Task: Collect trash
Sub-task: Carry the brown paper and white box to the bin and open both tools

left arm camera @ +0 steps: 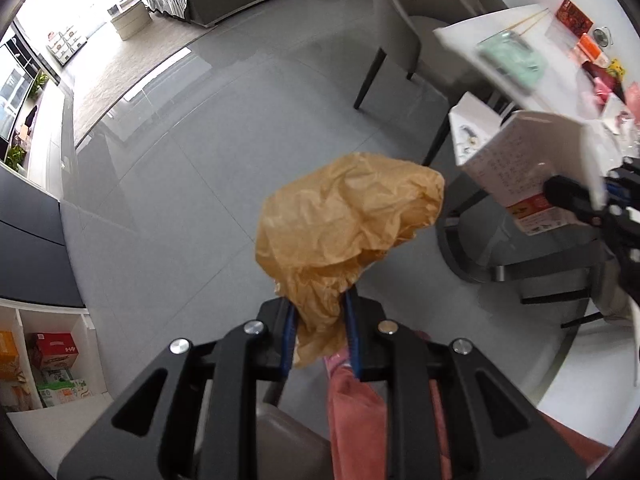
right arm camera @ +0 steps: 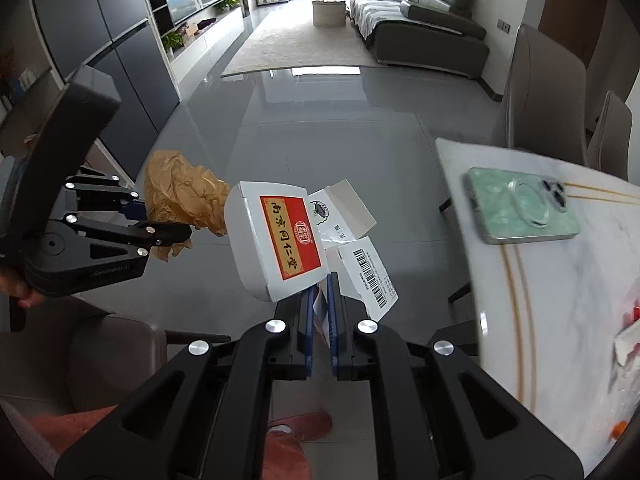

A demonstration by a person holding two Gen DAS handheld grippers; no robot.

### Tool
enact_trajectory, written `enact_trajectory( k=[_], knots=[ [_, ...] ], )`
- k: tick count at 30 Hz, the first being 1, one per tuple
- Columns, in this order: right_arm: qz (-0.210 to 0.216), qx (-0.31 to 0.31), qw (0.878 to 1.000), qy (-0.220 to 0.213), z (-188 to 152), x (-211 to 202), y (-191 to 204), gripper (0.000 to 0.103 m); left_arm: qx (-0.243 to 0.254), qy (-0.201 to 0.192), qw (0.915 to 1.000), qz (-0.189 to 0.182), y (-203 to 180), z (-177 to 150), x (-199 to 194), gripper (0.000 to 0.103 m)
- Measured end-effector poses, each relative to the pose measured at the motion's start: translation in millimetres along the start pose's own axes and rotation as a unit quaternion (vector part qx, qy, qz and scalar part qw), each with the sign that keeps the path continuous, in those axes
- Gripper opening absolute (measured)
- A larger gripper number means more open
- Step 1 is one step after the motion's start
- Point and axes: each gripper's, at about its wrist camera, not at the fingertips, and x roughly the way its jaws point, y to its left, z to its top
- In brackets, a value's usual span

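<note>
My left gripper (left arm camera: 320, 314) is shut on a crumpled brown paper bag (left arm camera: 344, 216), held in the air over the grey floor. The same bag (right arm camera: 180, 196) and left gripper (right arm camera: 160, 220) show at the left of the right wrist view. My right gripper (right arm camera: 320, 296) is shut on a flap of an opened white carton with a red and gold label (right arm camera: 280, 240), its barcode flap hanging to the right. In the left wrist view that carton (left arm camera: 524, 164) is at the right, with the right gripper (left arm camera: 576, 200) clamped on it.
A white marble table (right arm camera: 532, 280) stands at the right, bearing a green phone (right arm camera: 524, 208), chopsticks (right arm camera: 600, 194) and scraps. Beige chairs (left arm camera: 400, 32) stand beyond it, and a brown chair (right arm camera: 100, 352) is below left. The person's pink trouser leg (left arm camera: 352, 412) is underneath. A sofa (right arm camera: 424, 40) lies far off.
</note>
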Motion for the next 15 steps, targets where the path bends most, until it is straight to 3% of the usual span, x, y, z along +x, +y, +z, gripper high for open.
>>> enact_trajectory(
  k=[7, 15],
  knots=[
    [-0.008, 0.058, 0.997, 0.058, -12, 186, -6, 0.005, 0.011, 0.018, 0.9996, -0.019, 36, 1, 136, 0.021],
    [-0.005, 0.079, 0.993, 0.083, -40, 332, -27, 0.008, 0.034, 0.047, 0.9979, -0.026, 36, 0, 273, 0.021]
  ],
)
